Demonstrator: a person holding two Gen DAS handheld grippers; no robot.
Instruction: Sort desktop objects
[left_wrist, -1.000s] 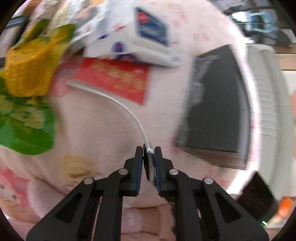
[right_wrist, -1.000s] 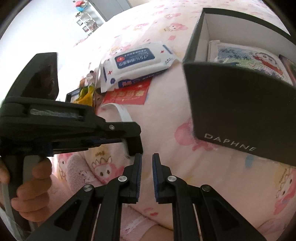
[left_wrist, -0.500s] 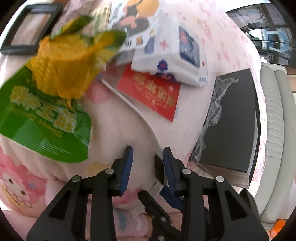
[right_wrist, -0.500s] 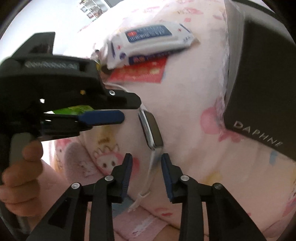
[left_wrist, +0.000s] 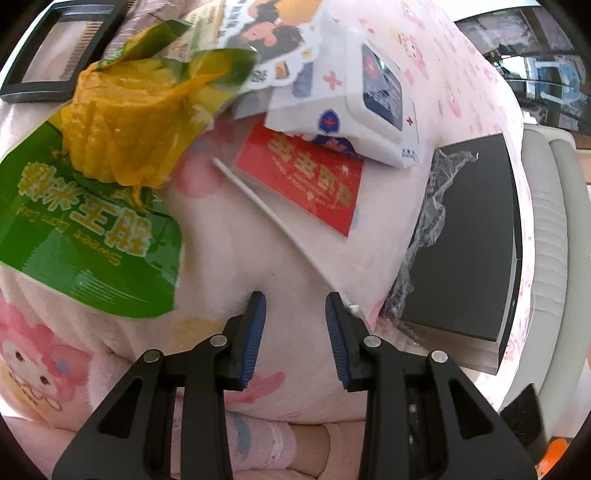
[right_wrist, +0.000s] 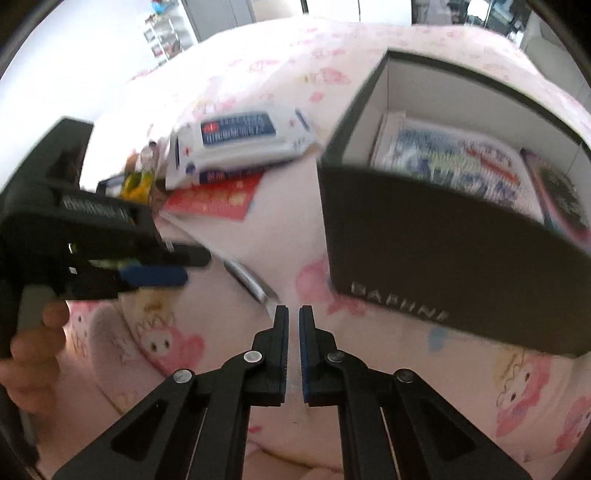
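My left gripper (left_wrist: 294, 314) is open and empty over the pink cloth. A white cable (left_wrist: 273, 218) runs from the red envelope (left_wrist: 303, 177) down past its right finger. In the right wrist view my right gripper (right_wrist: 293, 321) is shut on the cable's silver plug end (right_wrist: 251, 284), which sticks out up-left of the fingertips. The black open box (right_wrist: 443, 266) with packets inside stands to the right. The left gripper (right_wrist: 147, 275) shows at left, held by a hand.
A white wipes pack (left_wrist: 354, 92) lies on the red envelope. A green and yellow corn bag (left_wrist: 92, 177) lies at left. A black framed tray (left_wrist: 55, 51) is at far left. The black box lid (left_wrist: 472, 251) lies at right.
My left gripper let go of the cable's plug and opened. My right gripper closed on the plug and moved toward the black box.
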